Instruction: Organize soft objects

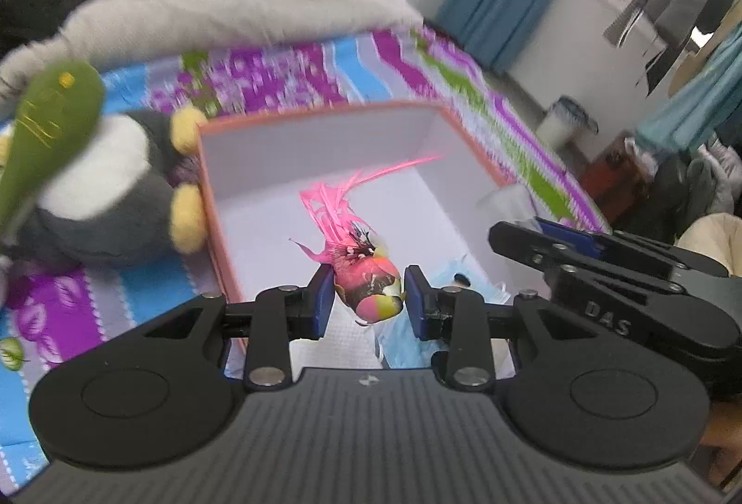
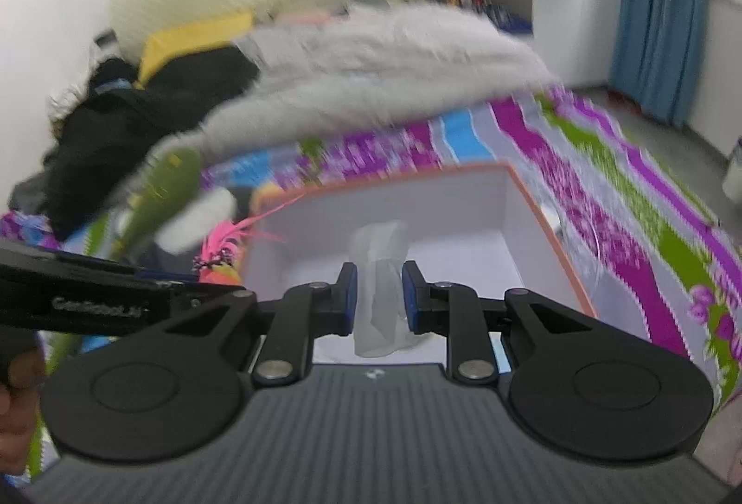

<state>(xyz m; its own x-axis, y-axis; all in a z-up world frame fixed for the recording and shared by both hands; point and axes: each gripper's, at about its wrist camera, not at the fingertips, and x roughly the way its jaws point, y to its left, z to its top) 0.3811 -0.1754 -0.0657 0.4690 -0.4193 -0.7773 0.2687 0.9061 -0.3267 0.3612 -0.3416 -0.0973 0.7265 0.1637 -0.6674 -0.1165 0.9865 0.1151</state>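
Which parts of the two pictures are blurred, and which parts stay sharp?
Left wrist view: the left gripper and the feathered toy bird it grips are sharp; the bedspread and penguin plush smear. Right wrist view: the right gripper is crisp, the white fur blanket streaks, and the window top right glares.

Left gripper (image 1: 369, 299) clamped on a feathered toy bird (image 1: 368, 286), pointing steeply down; right gripper (image 2: 379, 296) at its 3 o'clock, pinching a clear plastic bag (image 2: 380, 286).

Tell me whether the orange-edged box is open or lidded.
Open. The box has no lid on it; both wrist views look straight down onto its white inner walls and floor.
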